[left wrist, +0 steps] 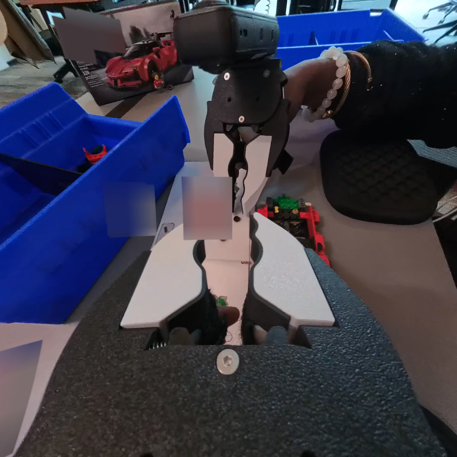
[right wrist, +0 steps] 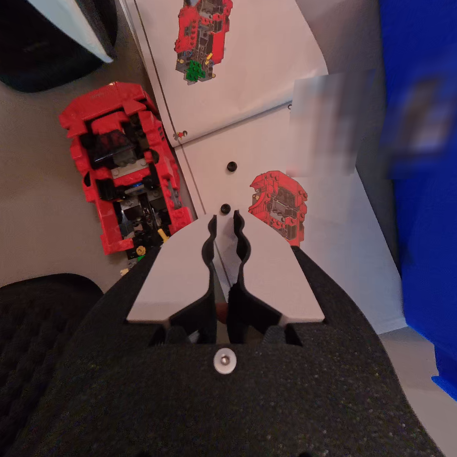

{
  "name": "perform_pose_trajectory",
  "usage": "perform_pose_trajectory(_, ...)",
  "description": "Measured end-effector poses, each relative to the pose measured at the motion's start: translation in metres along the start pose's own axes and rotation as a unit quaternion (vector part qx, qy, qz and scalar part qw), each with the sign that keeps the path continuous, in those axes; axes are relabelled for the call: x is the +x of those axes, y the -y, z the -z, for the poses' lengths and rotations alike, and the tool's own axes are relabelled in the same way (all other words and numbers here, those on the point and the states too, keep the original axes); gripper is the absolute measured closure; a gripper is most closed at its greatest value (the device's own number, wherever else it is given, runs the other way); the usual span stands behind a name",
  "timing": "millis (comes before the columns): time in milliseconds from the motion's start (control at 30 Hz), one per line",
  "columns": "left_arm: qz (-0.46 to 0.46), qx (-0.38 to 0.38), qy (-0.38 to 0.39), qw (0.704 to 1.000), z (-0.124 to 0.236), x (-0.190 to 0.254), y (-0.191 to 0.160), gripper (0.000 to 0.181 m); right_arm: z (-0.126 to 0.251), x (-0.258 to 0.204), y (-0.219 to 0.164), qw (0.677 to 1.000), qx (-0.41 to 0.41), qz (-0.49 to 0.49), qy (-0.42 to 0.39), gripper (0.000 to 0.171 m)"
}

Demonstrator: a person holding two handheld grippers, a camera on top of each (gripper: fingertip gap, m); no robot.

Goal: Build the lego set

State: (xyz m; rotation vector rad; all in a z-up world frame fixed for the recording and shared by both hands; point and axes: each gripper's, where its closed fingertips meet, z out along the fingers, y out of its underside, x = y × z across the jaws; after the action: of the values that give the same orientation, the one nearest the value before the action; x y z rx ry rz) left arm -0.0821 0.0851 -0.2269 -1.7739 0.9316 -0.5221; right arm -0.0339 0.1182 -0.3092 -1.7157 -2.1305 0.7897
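The big blue bin (left wrist: 74,235) sits along the left of the table, with a red part (left wrist: 95,154) lying in its far compartment, and a second blue bin (left wrist: 346,32) stands at the back. Between them is the set's box (left wrist: 138,64), showing a red car. An open instruction booklet (right wrist: 247,86) is spread flat mid-table, and the half-built red Lego car (right wrist: 123,168) lies right against its edge, roof open, black and grey innards showing. The left gripper (left wrist: 227,237) hangs over the booklet, fingers clearly apart, nothing between them. The right gripper (right wrist: 225,215) points down at the page; its fingertips (right wrist: 212,220) stand a narrow gap apart, gripping nothing, poised just short of a small black round piece (right wrist: 225,208), with another black piece (right wrist: 231,166) farther up the page. Only the left wrist view shows the bins' insides, the box, and the person's hand (left wrist: 304,81) with a bead bracelet (left wrist: 333,81) holding the right gripper. Only the right wrist view shows the printed build steps and the car from above.
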Motion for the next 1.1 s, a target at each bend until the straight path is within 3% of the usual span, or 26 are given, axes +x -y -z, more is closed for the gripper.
perform_pose_trajectory(333,-0.031,0.001,0.012,0.999,-0.004,0.003,-0.007,0.148,-0.011,0.002,0.004,1.000,0.001,-0.009,0.000,0.164)
perform_pose_trajectory(433,-0.080,0.040,0.037,0.995,-0.005,0.003,0.002,0.146,-0.001,-0.004,0.025,0.993,0.090,-0.064,0.032,0.164)
perform_pose_trajectory(500,-0.152,0.102,0.080,0.980,0.001,0.003,0.023,0.147,0.030,-0.016,0.066,0.948,0.246,-0.165,0.121,0.164)
perform_pose_trajectory(567,-0.218,0.168,0.114,0.955,0.010,0.011,0.046,0.149,0.076,-0.027,0.103,0.846,0.401,-0.257,0.238,0.165)
perform_pose_trajectory(633,-0.266,0.207,0.139,0.931,0.017,0.021,0.064,0.150,0.109,-0.040,0.120,0.746,0.483,-0.305,0.342,0.165)
perform_pose_trajectory(700,-0.295,0.236,0.155,0.913,0.023,0.029,0.077,0.151,0.121,-0.055,0.125,0.689,0.511,-0.319,0.403,0.164)
perform_pose_trajectory(867,-0.282,0.280,0.129,0.908,0.029,0.043,0.092,0.155,0.115,-0.086,0.134,0.655,0.507,-0.325,0.456,0.165)
perform_pose_trajectory(1100,-0.250,0.308,0.090,0.914,0.037,0.048,0.098,0.173,0.112,-0.097,0.139,0.649,0.502,-0.320,0.475,0.165)
